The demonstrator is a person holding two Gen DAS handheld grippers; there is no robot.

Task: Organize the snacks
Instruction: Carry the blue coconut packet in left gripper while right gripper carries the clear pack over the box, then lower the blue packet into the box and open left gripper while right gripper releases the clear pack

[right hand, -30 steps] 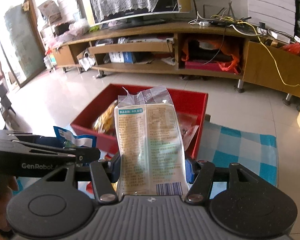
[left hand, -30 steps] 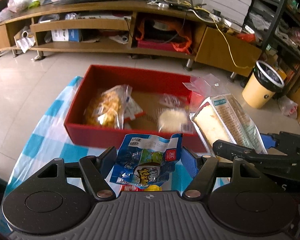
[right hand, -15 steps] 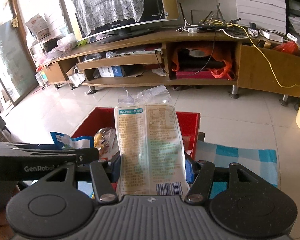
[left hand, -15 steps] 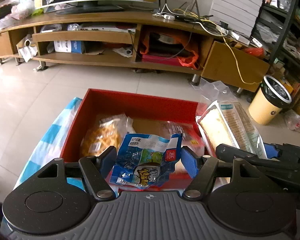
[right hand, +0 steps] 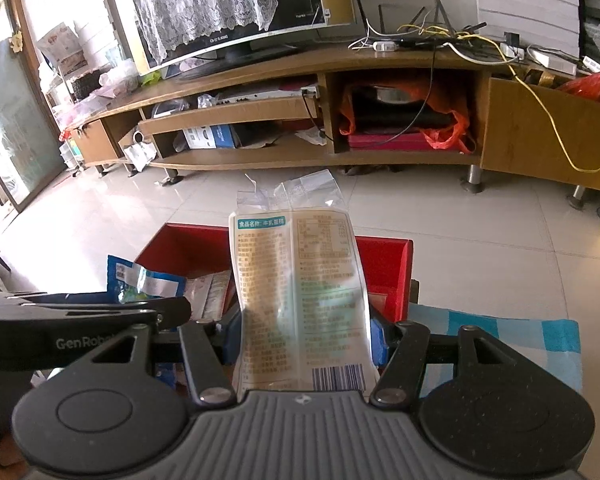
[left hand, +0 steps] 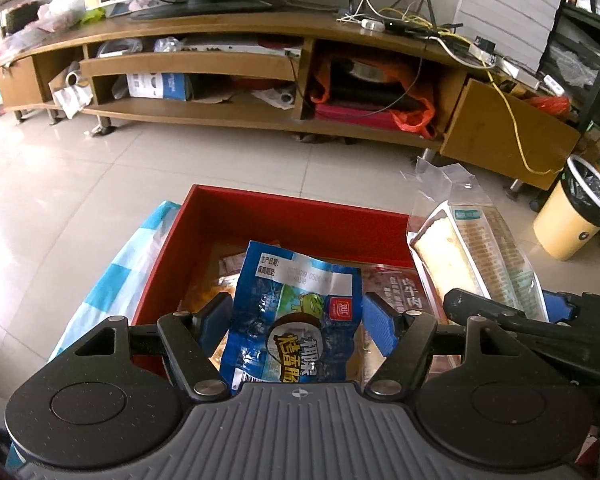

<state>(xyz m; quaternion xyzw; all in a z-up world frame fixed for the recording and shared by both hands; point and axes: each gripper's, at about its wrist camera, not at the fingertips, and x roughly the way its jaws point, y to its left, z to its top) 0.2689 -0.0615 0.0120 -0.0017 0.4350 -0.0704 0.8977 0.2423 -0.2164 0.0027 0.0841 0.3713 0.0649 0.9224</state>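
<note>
While both hands carried forward, the open red cardboard box (left hand: 296, 216) came beneath them. Left gripper (left hand: 296, 320) clamps the blue foil snack packet (left hand: 292, 320); right gripper (right hand: 304, 332) clamps the clear-wrapped cake slice (right hand: 300, 288). Release looks due next.

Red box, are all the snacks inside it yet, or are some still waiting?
Partly. Some packets already lie inside the red box. Two are in hand: the left gripper holds a blue snack bag over the box, and the right gripper holds a clear cake packet by its right side. Both must still be dropped in. I cannot see whether more snacks wait elsewhere.
</note>
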